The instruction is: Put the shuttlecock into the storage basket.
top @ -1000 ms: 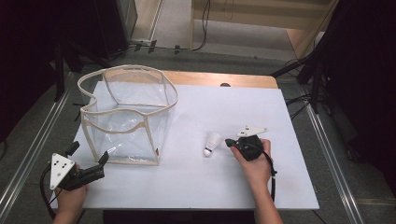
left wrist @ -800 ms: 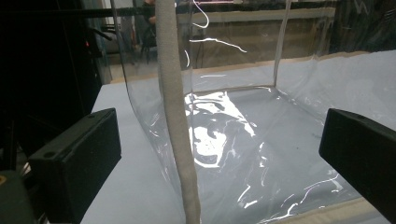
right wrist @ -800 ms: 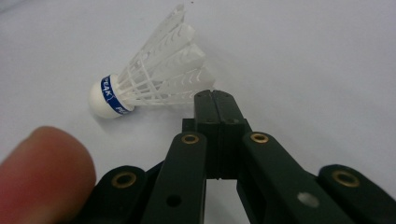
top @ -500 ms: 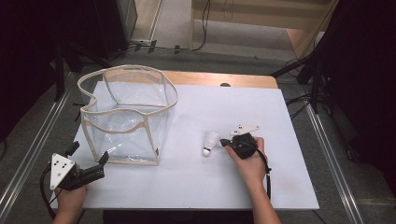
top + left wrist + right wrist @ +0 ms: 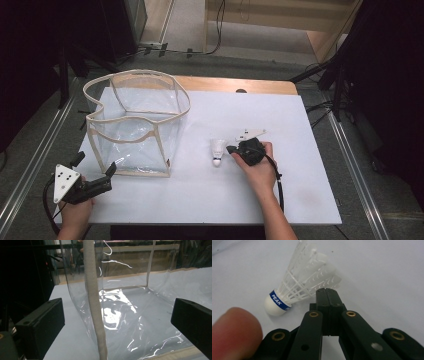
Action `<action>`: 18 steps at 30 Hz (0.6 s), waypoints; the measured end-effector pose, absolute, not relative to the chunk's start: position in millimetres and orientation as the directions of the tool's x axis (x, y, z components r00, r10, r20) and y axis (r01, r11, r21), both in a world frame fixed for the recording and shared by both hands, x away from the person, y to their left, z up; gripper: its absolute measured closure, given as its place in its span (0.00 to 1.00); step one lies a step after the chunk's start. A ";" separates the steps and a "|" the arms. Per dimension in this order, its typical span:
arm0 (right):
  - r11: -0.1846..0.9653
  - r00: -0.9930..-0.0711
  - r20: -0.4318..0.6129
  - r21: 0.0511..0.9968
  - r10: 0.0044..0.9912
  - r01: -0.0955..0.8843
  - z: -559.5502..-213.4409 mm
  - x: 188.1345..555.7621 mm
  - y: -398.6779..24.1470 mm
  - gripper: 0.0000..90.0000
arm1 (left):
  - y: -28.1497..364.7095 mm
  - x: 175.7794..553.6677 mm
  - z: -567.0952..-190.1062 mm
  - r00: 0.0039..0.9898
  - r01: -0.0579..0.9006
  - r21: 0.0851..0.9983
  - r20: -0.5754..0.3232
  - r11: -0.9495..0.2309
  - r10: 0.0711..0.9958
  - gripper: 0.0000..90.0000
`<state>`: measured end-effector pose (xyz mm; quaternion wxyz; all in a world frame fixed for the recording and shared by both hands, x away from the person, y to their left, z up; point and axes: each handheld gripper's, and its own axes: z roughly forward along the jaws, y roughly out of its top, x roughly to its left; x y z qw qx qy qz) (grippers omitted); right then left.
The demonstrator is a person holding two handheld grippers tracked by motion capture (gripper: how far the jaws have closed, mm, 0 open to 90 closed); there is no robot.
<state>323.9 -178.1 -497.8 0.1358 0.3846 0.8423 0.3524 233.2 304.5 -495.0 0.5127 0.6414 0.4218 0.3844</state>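
Ahead of the left gripper (image 5: 111,171), whose jaws stand wide apart with nothing between them, sits the clear plastic bag (image 5: 135,125) with beige trim, upright, mouth open; nothing visible inside it. White table (image 5: 300,200) carries everything. Right gripper (image 5: 231,149) is clenched, jaws pressed together on nothing, tips just beside the feathered skirt of the shuttlecock (image 5: 299,285), which lies on its side just off that gripper's tip, well apart from the bag. Judgement: the pick is at hand; spread the jaws first, then close lightly around the cork end or lower skirt, since feathers crush easily.
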 end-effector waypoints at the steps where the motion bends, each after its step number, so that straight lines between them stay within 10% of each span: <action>1: 0.452 -0.668 0.049 0.699 0.743 0.554 -497.7 324.5 -176.5 0.98 | 304.5 233.2 -495.0 0.349 0.147 0.982 0.061 -0.118 0.935 0.00; 18: 0.458 -0.698 0.062 0.713 0.713 0.531 -492.3 330.3 -155.4 0.98 | 304.7 233.2 -494.9 0.350 0.147 0.982 0.060 -0.118 0.935 0.00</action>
